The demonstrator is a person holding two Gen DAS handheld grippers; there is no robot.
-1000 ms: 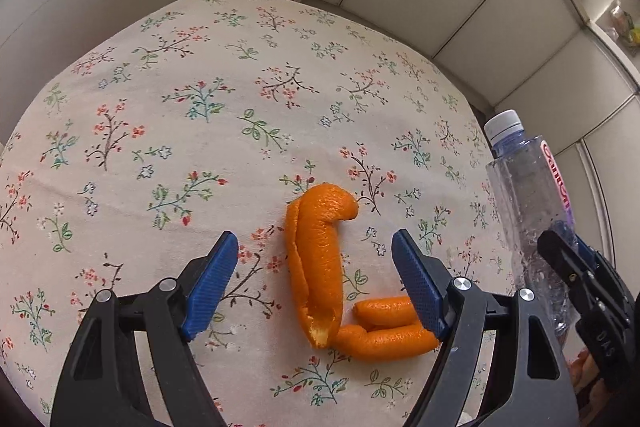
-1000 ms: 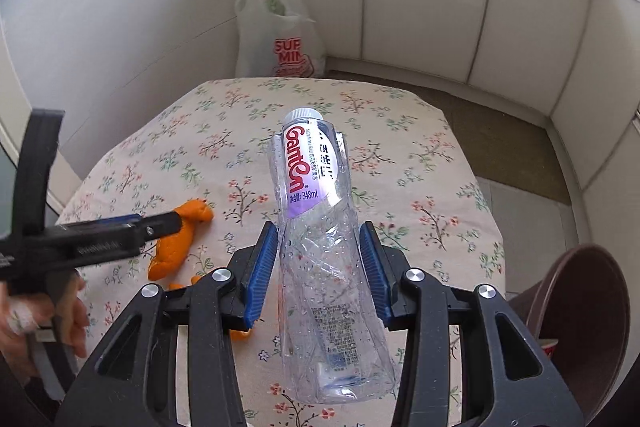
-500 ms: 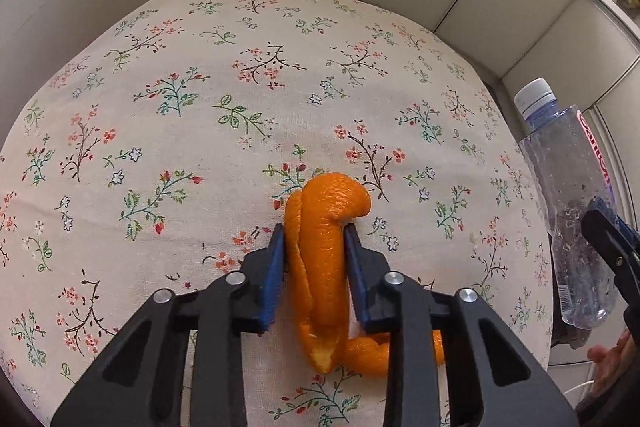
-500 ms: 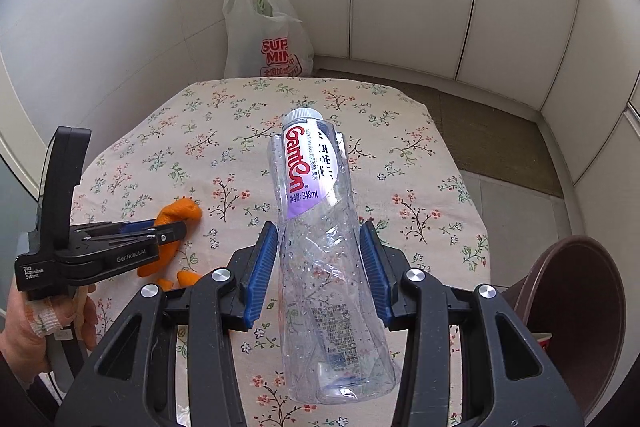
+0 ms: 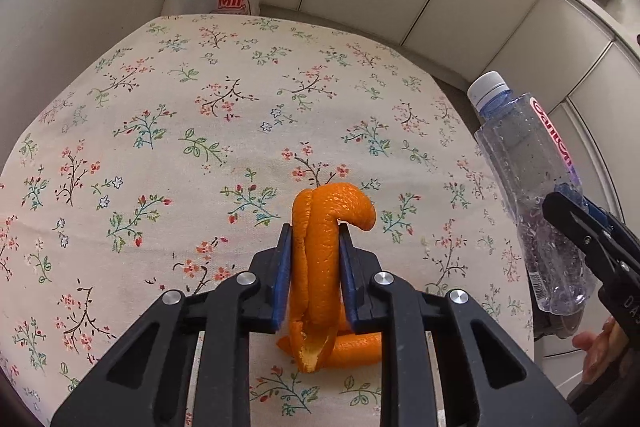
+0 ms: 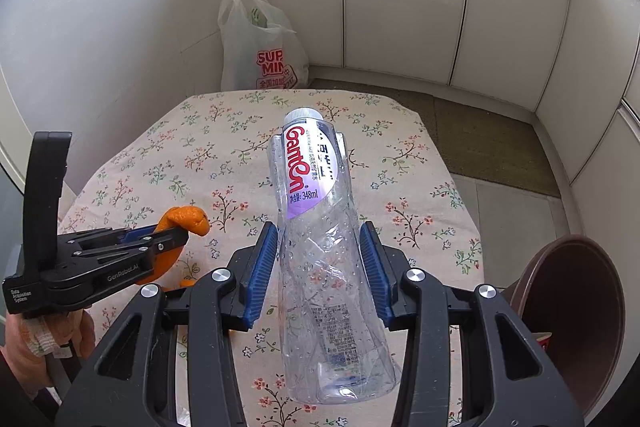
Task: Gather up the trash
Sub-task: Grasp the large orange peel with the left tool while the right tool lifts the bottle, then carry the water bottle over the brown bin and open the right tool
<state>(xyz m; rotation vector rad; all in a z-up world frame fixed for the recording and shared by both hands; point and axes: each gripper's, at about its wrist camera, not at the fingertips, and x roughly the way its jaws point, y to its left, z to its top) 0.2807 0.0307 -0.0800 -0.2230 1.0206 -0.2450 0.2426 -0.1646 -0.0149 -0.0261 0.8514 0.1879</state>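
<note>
A long curled strip of orange peel (image 5: 352, 203) stands between the blue pads of my left gripper (image 5: 314, 231). The jaws are closing and the pads press on both its sides. Under it, a second piece of peel (image 5: 356, 345) lies on the floral tablecloth (image 5: 160, 131). My right gripper (image 6: 320, 239) is shut on a crumpled clear plastic bottle (image 6: 316, 195) with a white cap and a red-lettered label, held above the table. In the right wrist view the left gripper (image 6: 176, 233) shows at the left with the peel (image 6: 188, 217) sticking out of it.
A white plastic bag (image 6: 260, 43) with red print stands on the floor beyond the table's far edge, against the wall. A brown round bin (image 6: 572, 311) sits beside the table at the lower right. White cabinet doors line the back. A person's hand (image 6: 36, 343) grips the left handle.
The left jaws went from wide open around the peel to clamped on it, and the gripper shifted a little over the table. The right gripper and its bottle stayed put.
</note>
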